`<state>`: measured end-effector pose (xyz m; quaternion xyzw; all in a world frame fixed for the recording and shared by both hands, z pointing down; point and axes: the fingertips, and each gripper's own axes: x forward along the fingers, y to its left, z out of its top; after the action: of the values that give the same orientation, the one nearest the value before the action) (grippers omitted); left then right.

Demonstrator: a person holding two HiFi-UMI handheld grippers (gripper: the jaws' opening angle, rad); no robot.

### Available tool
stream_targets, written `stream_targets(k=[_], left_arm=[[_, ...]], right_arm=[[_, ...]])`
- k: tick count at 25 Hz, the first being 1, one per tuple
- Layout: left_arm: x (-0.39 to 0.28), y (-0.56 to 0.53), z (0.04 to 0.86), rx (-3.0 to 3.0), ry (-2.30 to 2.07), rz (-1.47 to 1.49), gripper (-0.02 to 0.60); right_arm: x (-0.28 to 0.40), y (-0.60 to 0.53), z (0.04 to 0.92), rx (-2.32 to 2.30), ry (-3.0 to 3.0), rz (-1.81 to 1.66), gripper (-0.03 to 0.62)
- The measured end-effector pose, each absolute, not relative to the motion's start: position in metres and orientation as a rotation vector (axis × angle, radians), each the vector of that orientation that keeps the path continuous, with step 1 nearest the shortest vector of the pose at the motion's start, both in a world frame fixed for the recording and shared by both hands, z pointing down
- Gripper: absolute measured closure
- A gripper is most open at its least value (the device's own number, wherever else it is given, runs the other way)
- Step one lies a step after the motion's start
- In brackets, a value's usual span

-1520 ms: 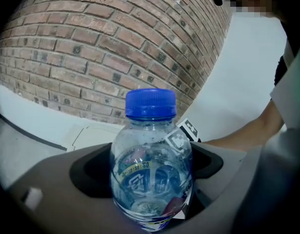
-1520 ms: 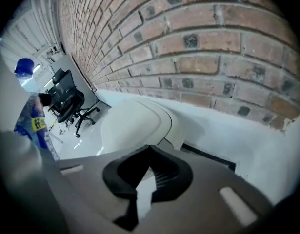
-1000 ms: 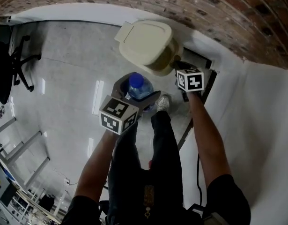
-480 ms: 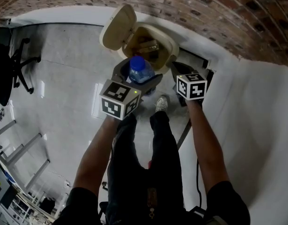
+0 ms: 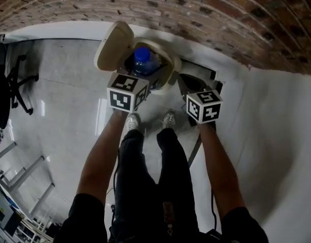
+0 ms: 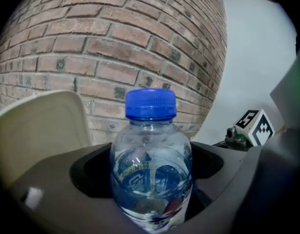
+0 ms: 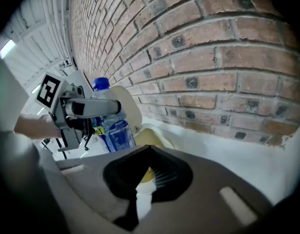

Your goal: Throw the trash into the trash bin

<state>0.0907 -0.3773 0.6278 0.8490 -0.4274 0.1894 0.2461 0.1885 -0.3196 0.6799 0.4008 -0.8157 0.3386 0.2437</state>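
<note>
The clear water bottle with its blue cap stands upright in your left gripper, whose two jaws pinch it at the body, just below the shoulder. In the head view it sits at the upper centre of the frame, right over the open mouth of the cream trash bin. The bin's lid is tipped up and back on the bottle's left. In the left gripper view that lid fills the lower left, and a brick wall rises behind the cap.

Your left forearm runs straight up from the lower left of the head view. It is stretched well forward, so that the gripper's marker cube lies against the near rim of the bin. Your right forearm reaches up from the lower right but stops shorter. It holds the right gripper just beside the bin, on the bin's right and a little lower in the frame. That gripper's jaws are pressed together with nothing between them. Its own view looks past them to the bin's rim, with the held bottle and the left gripper at the left of the frame.

Your two shoes stand on the grey floor just below the bin. A black office chair sits at the far left edge.
</note>
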Motion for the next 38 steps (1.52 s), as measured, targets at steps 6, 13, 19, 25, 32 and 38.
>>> stream_targets(k=[6, 13, 19, 25, 32, 38], left_arm=[[0.105, -0.387, 0.676, 2.3, -1.141, 0.571, 0.12], [0.115, -0.384, 0.746, 2.287, -1.084, 0.706, 0.12], [0.114, -0.375, 0.8, 2.185, -1.021, 0.925, 0.118], [0.111, -0.362, 0.82, 2.137, -0.957, 1.049, 0.117], [0.106, -0.351, 0.82, 2.163, -0.931, 1.062, 0.083], [0.098, -0.343, 0.805, 2.161, -0.968, 1.018, 0.071]], right_arm=[[0.193, -0.32, 0.688, 1.107, -2.226, 0.976, 0.592], [0.205, -0.312, 0.71, 1.109, -2.199, 1.021, 0.592], [0.213, -0.312, 0.728, 1.138, -2.177, 1.047, 0.592], [0.216, -0.302, 0.731, 1.147, -2.159, 1.077, 0.592], [0.213, -0.292, 0.734, 1.154, -2.148, 1.107, 0.592], [0.206, -0.283, 0.729, 1.132, -2.145, 1.106, 0.592]])
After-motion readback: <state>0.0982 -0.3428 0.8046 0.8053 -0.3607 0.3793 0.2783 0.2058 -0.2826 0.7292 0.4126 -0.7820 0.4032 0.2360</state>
